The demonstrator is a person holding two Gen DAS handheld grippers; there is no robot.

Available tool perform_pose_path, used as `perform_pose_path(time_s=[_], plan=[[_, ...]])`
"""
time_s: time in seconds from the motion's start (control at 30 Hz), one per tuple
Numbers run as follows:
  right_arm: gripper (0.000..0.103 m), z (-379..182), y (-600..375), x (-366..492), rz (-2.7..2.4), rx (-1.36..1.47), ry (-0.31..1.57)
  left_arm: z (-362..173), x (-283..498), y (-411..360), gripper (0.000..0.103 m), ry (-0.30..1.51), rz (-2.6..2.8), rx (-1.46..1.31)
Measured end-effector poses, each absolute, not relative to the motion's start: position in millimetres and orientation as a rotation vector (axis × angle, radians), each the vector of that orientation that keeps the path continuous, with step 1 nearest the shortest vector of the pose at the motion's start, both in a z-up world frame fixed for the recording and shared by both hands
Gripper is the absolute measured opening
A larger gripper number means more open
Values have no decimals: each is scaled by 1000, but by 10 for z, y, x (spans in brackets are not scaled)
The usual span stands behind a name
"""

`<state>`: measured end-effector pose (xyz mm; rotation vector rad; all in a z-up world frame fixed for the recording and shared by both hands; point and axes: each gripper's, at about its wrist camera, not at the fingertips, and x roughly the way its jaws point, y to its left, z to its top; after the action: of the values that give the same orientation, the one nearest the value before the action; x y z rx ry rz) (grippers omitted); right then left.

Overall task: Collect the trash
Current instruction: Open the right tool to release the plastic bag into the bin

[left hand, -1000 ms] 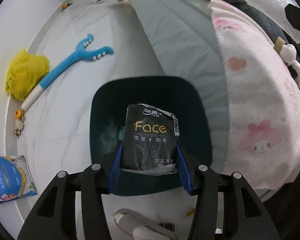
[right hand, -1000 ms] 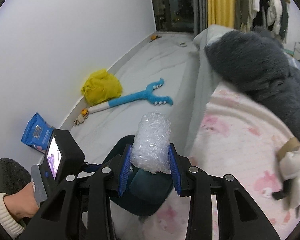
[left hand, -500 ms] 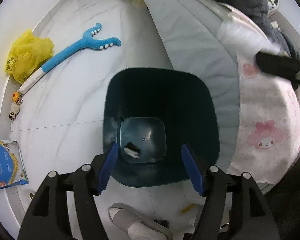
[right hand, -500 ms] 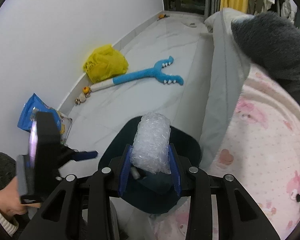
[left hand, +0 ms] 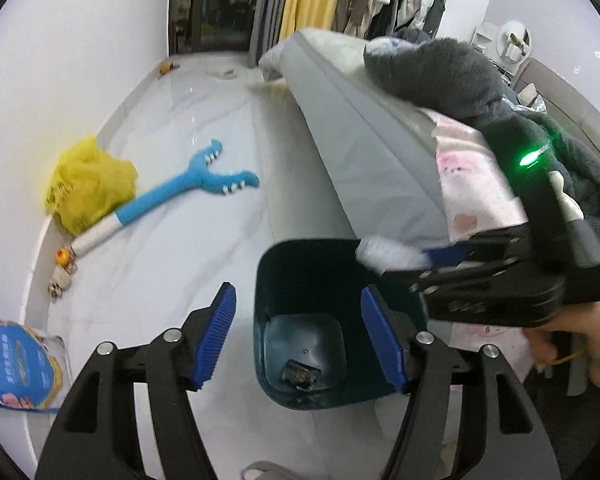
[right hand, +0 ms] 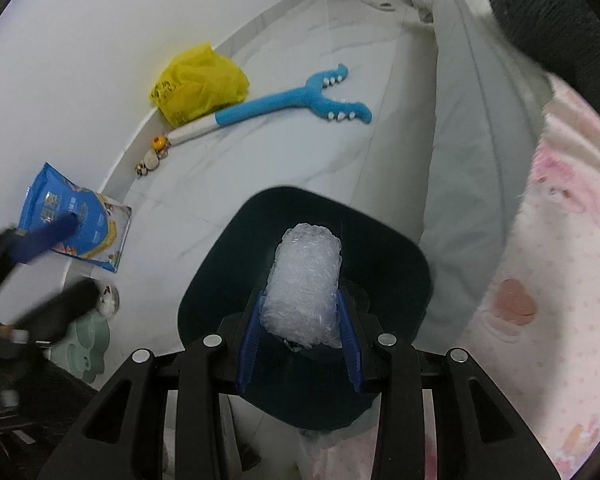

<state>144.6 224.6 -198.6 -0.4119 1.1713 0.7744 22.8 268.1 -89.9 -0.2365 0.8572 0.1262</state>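
Right gripper (right hand: pixel 300 316): blue pads clamped on the lower sides of a bubble-wrap roll (right hand: pixel 305 284), held directly over the mouth of the dark teal bin (right hand: pixel 220 280), evidently so release drops it in. The roll's long axis runs along the fingers, free end pointing away from the tongs and down toward the bin.

Left gripper (left hand: pixel 300 340): empty, jaws apart and closing slightly. A dark wrapper (left hand: pixel 300 374) lies on the bin floor.

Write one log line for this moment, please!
left gripper: closing, empty | right gripper: shut on bubble wrap, over bin | tissue pack: in bin
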Motion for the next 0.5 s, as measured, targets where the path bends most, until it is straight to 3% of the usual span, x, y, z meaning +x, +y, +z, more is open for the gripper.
perform_pose_path(time_s=[0.5], plan=[[37,-2499,2461,1416,753,-526,1285,-419,-73,2794,59,748,188,-218]])
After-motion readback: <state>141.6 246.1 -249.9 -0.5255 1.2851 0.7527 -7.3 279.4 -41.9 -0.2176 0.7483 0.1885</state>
